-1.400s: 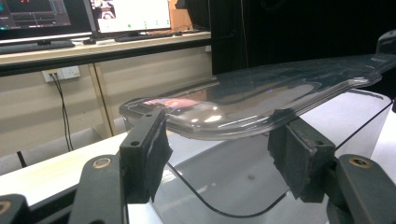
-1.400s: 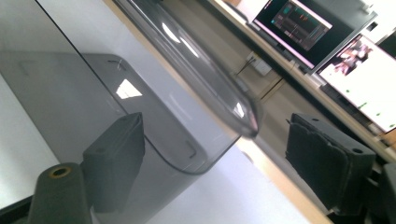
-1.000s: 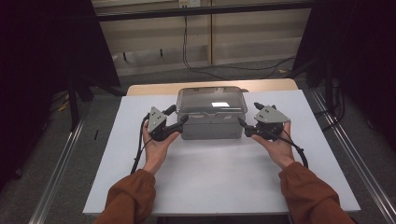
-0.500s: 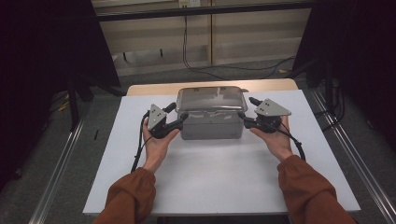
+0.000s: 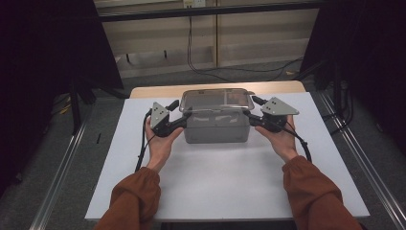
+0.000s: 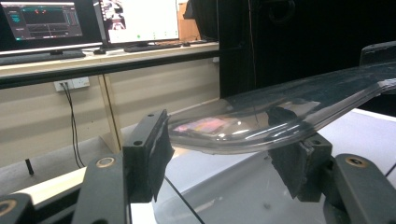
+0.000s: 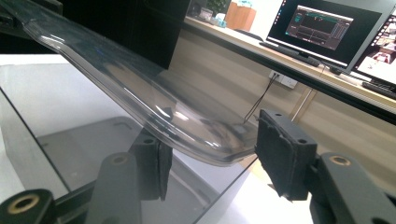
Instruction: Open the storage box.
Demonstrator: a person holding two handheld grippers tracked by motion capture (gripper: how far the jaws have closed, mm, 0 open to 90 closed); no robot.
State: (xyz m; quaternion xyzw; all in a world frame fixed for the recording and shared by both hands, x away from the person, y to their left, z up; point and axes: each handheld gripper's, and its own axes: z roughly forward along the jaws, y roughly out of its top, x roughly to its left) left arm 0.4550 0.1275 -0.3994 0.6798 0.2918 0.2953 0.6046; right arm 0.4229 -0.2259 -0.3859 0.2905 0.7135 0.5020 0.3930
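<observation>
White tabletop (image 5: 225, 177), matte, sits on a light wooden table edge (image 5: 153, 91) at the far side. Grey floor around it, metal rails (image 5: 62, 177) running along both sides. Dark curtains (image 5: 43, 57) left and right; pale wall panels (image 5: 258, 33) behind with black cables (image 5: 191, 43) hanging down. From my gripper views: a long desk along the wall with lit monitors (image 6: 44, 21), a keyboard (image 6: 149, 45) and a wall socket (image 6: 71, 84).

Clear plastic box (image 5: 216, 128) stands at the middle of the far half of the tabletop, its transparent lid (image 5: 216, 99) on top.

My left gripper (image 5: 175, 114) sits at the lid's left end, the lid's lip between its pads; I cannot tell whether the pads press on it. My right gripper (image 5: 250, 109) sits at the lid's right end. Its jaws have just been closing with the lid's lip between them; a gap shows beside one pad (image 7: 280, 154), so no firm grasp yet.
</observation>
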